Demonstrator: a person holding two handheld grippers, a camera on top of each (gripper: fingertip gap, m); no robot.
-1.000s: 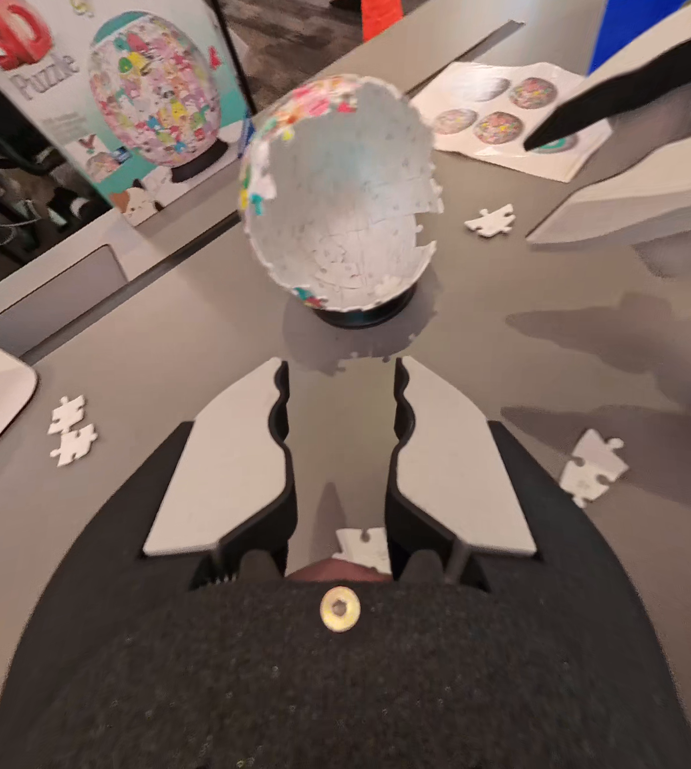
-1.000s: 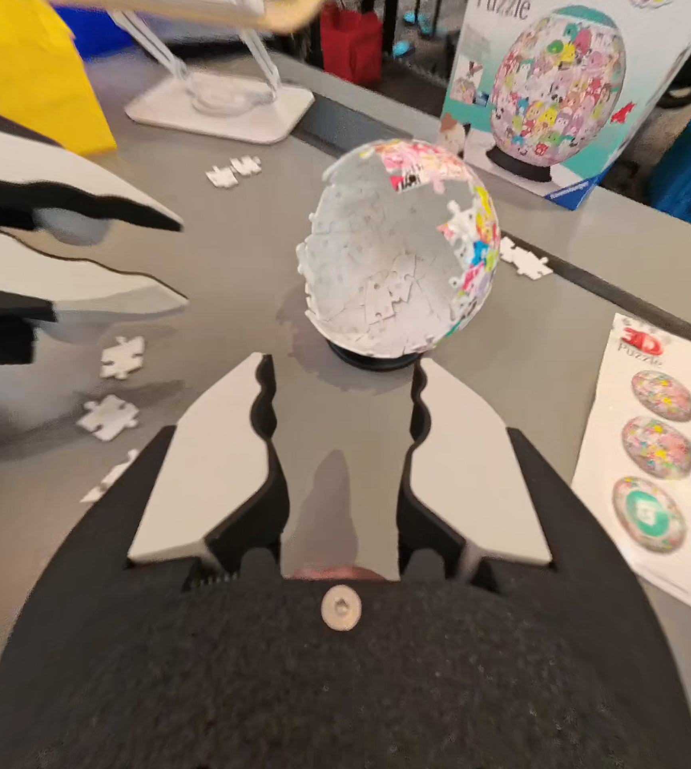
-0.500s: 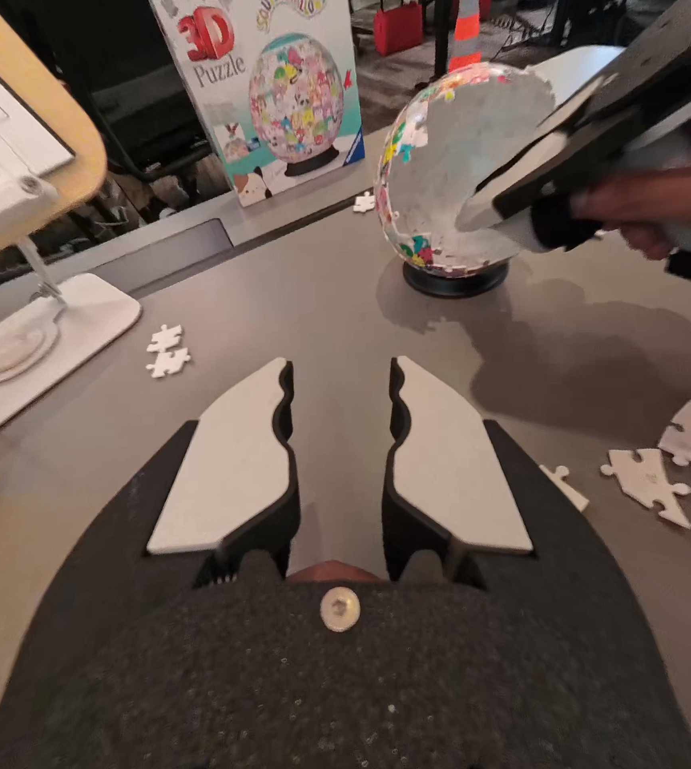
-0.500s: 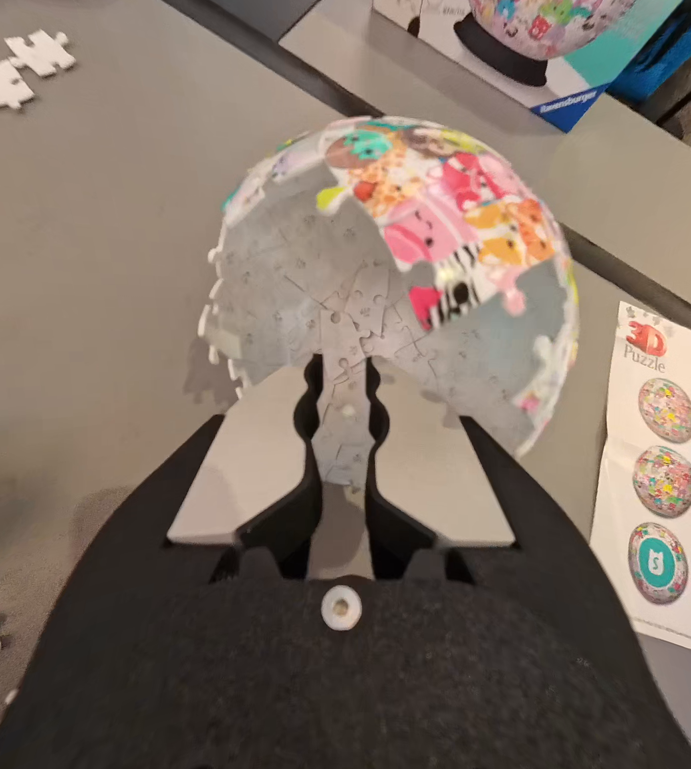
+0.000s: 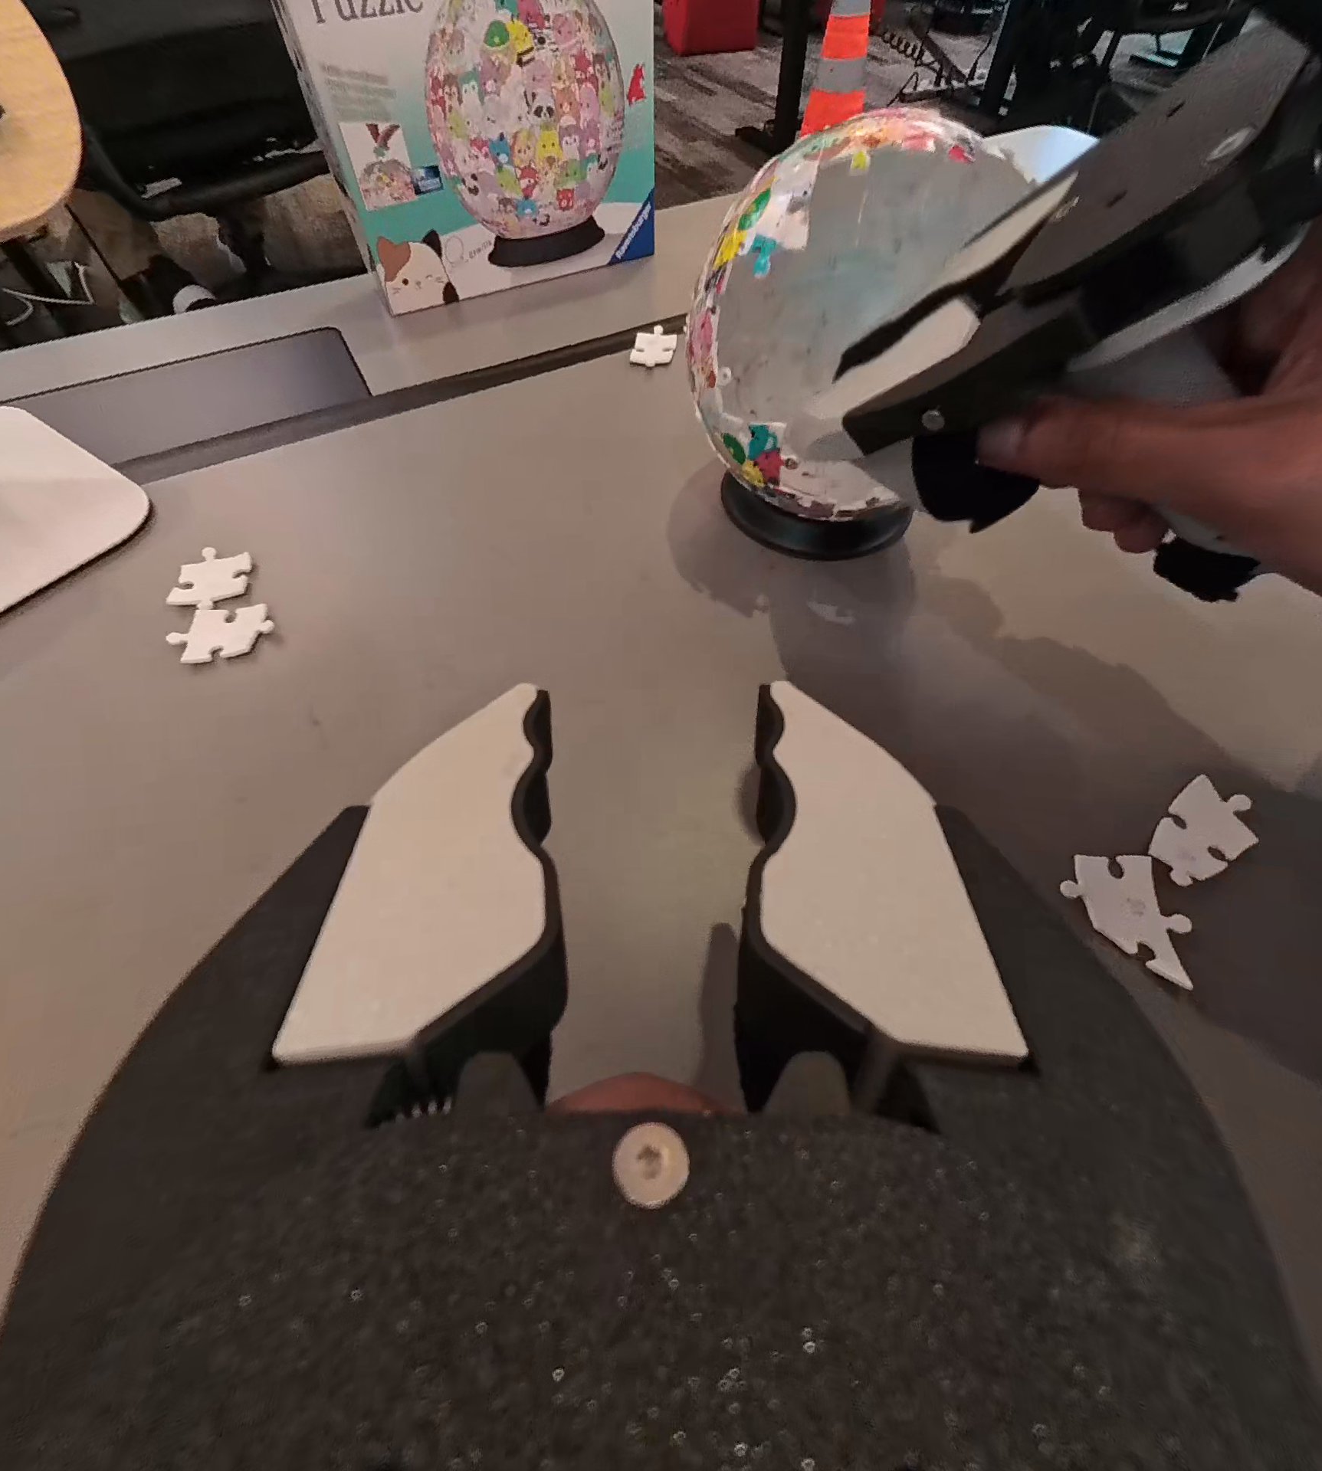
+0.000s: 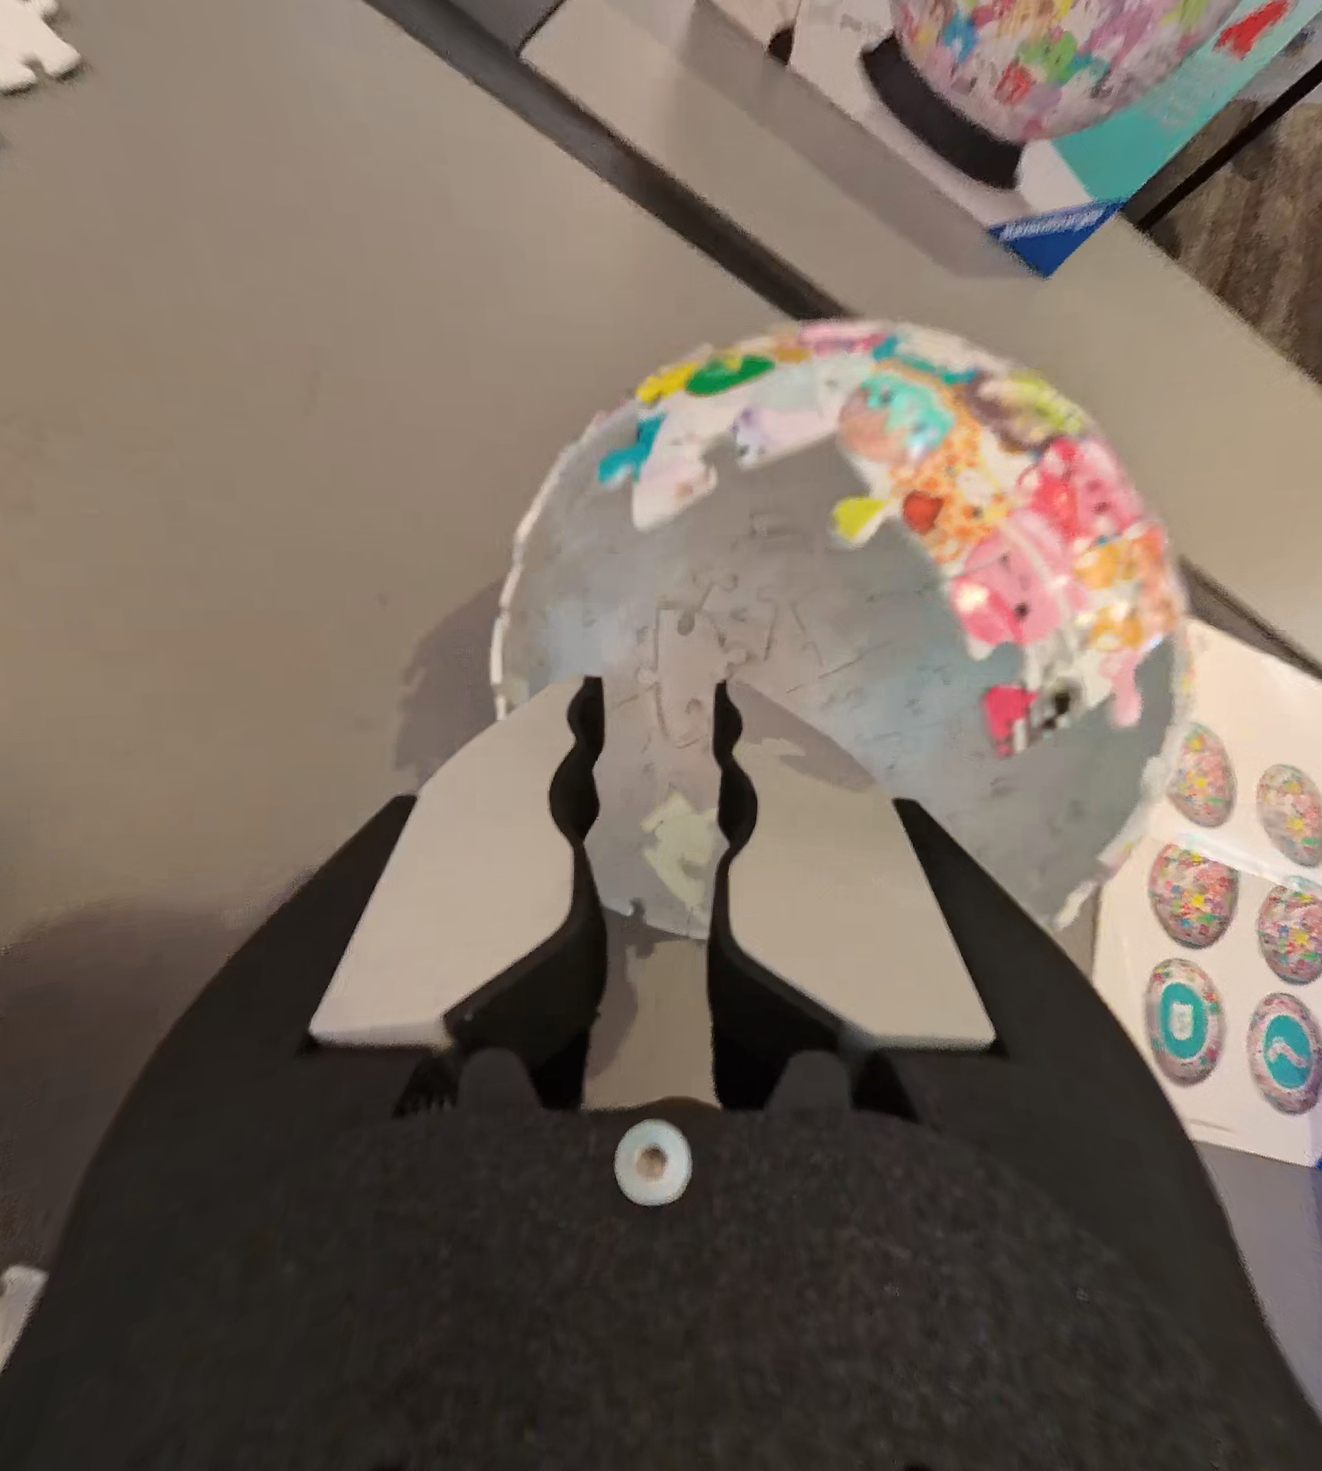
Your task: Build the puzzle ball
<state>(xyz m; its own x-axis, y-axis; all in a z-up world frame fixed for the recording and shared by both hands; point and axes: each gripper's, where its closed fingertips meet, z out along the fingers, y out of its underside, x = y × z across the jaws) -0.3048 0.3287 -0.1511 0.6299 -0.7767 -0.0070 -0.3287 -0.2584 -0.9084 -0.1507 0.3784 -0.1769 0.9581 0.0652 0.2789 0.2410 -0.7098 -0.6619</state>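
The puzzle ball [image 5: 793,263] is a partly built shell, coloured outside and grey-white inside, on a black ring stand [image 5: 809,533] at the far right of the grey table. It looks blurred. In the right wrist view the ball [image 6: 840,605] opens toward me. My right gripper [image 6: 657,692] reaches into that opening with a narrow gap between its fingers and nothing clearly held. It also shows in the left wrist view [image 5: 848,382], held by a hand [image 5: 1239,477]. My left gripper [image 5: 651,700] is open and empty over bare table, well short of the ball.
Loose white pieces lie at the left [image 5: 219,605], at the right [image 5: 1151,875] and behind the ball [image 5: 653,346]. The puzzle box [image 5: 498,143] stands at the back. A printed leaflet [image 6: 1262,915] lies right of the ball. A white base plate [image 5: 4,509] sits far left. Across from one pair of fingers to the other is roughly 15 cm. Left tips and right tips are each some 35 cm from the white base plate [image 5: 4,509].
My left gripper has pulled back and away to the left of the ball. My right gripper has narrowed and moved from in front of the ball into its opening. The ball has turned.
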